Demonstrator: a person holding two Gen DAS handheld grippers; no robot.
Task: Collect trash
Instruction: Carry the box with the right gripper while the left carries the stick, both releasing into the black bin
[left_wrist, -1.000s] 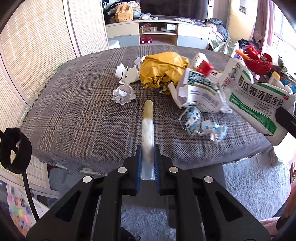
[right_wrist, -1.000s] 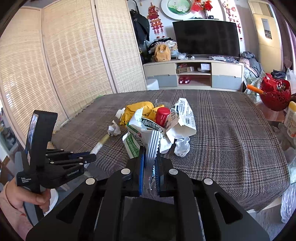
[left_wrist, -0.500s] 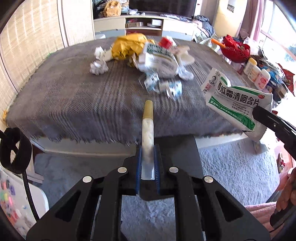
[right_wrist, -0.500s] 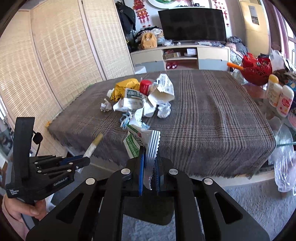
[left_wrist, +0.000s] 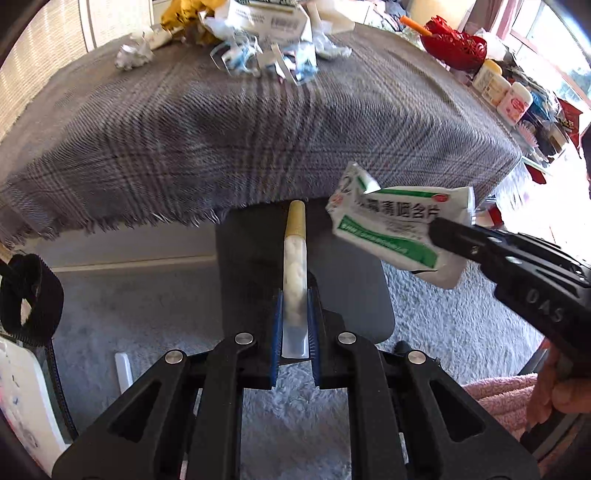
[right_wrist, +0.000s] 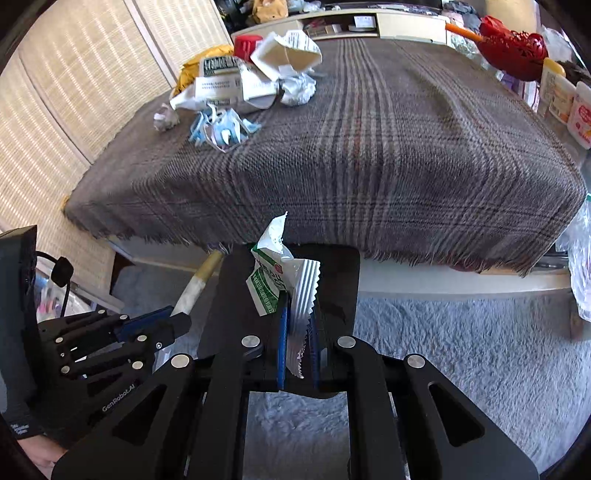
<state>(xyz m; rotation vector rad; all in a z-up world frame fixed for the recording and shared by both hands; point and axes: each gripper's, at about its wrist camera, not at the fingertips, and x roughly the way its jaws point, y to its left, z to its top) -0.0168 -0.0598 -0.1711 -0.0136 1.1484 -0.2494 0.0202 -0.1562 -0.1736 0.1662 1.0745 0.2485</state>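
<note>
**Both grippers loaded above the dark bin**

Holding a slim tube (left_wrist: 294, 273) with a yellow cap, the left gripper (left_wrist: 294, 325) has its blue-padded jaws closed almost fully on the tube's flat clear end; the capped end points away from the camera, over the dark bin (left_wrist: 354, 295) that stands on the pale shaggy carpet (left_wrist: 461, 325) just in front of the table's near edge. In the right wrist view the same tube (right_wrist: 195, 286) slants up from the left gripper (right_wrist: 173, 325) toward the bin's left rim.

The right gripper (right_wrist: 298, 332) is likewise nearly closed, its pads pinching the serrated edge of a white-and-green foil packet (right_wrist: 280, 277), which stands crumpled above the fingers and in front of the bin (right_wrist: 340, 273). From the left wrist view the packet (left_wrist: 391, 225) hangs just right of the tube's cap, over the bin's right side, with the right gripper (left_wrist: 439, 230) reaching in from the right edge and a hand (left_wrist: 561, 391) on its handle.

The rest of the trash lies far back on the plaid tablecloth (right_wrist: 369, 147): a heap of crumpled boxes and paper (right_wrist: 251, 81), shredded blue-and-white wrappers (right_wrist: 221, 129), and a small paper ball (right_wrist: 165, 117). A red basket (right_wrist: 513, 48) and bottles (right_wrist: 565, 99) sit at the table's right.
</note>
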